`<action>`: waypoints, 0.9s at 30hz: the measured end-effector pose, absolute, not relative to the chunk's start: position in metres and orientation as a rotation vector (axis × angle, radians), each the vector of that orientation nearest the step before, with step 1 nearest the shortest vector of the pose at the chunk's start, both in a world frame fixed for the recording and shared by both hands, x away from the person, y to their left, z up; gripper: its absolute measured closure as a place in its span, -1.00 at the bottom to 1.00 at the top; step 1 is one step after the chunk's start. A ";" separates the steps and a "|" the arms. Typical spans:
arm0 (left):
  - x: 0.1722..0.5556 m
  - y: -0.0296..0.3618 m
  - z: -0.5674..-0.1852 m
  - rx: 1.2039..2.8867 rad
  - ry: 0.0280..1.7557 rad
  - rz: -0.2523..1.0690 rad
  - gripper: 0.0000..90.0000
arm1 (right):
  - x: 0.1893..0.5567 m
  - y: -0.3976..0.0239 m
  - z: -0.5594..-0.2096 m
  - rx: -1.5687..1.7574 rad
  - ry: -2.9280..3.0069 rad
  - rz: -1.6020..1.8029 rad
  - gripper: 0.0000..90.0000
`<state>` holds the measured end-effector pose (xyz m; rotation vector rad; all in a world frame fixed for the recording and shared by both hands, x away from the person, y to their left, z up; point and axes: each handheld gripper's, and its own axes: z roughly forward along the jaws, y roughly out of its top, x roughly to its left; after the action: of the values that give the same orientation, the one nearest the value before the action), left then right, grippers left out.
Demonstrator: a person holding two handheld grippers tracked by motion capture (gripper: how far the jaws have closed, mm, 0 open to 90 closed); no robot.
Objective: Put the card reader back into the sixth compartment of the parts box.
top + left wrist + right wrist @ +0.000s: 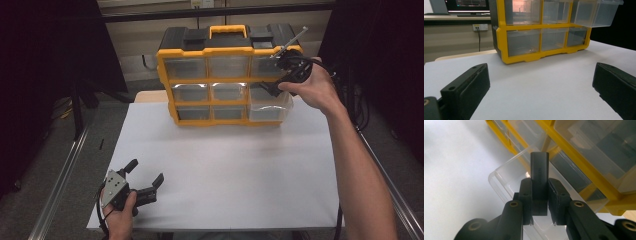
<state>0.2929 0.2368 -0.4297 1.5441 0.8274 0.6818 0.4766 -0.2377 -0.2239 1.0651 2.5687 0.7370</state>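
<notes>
**A:** Describe what is in front of me.

**B:** A yellow organiser (227, 80) with clear drawers stands at the far side of a white table (225, 170). Its middle-row drawer (270, 106) at the right end is pulled out and open at the top. Your right gripper (539, 185) hangs just above that drawer, jaws clamped on a small dark grey block (539, 173) that sticks out past the fingertips. Your left gripper (146, 186) rests near the front left corner of the table, jaws wide apart with nothing between them, well away from the organiser.

**A:** What could go wrong from here?

**B:** In my judgement, three things. You hold the block by its lower end, so if you brush the drawer's front wall or the yellow frame on the way down, it could twist in the jaws and slip. If you let go while it hangs near the drawer's rim, it may hit the clear edge and tumble onto the table instead of dropping in. And the drawer stands far out of its slot, so pressing down on it could tip it or pull it loose. Nothing steadies the organiser, as your left gripper is well apart from it.
</notes>
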 end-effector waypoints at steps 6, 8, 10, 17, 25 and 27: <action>0.293 0.238 -0.430 1.539 0.832 0.688 -0.97 | 0.484 -0.239 -0.232 1.068 2.596 0.691 0.63; 0.293 0.238 -0.430 1.535 0.831 0.686 -0.97 | 0.485 -0.238 -0.235 1.056 2.605 0.662 0.63; 0.293 0.237 -0.430 1.533 0.833 0.678 -0.97 | 0.486 -0.238 -0.237 1.061 2.600 0.643 0.63; 0.293 0.238 -0.430 1.537 0.833 0.683 -0.97 | 0.487 -0.236 -0.248 1.056 2.635 0.604 0.63; 0.293 0.238 -0.430 1.544 0.833 0.685 -0.97 | 0.490 -0.236 -0.256 1.068 2.648 0.584 0.63; 0.293 0.238 -0.430 1.542 0.834 0.683 -0.97 | 0.491 -0.235 -0.257 1.072 2.652 0.576 0.63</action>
<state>0.2933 0.2381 -0.4299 1.5423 0.8336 0.6831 0.4910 -0.2347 -0.2568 1.0718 2.6520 0.5760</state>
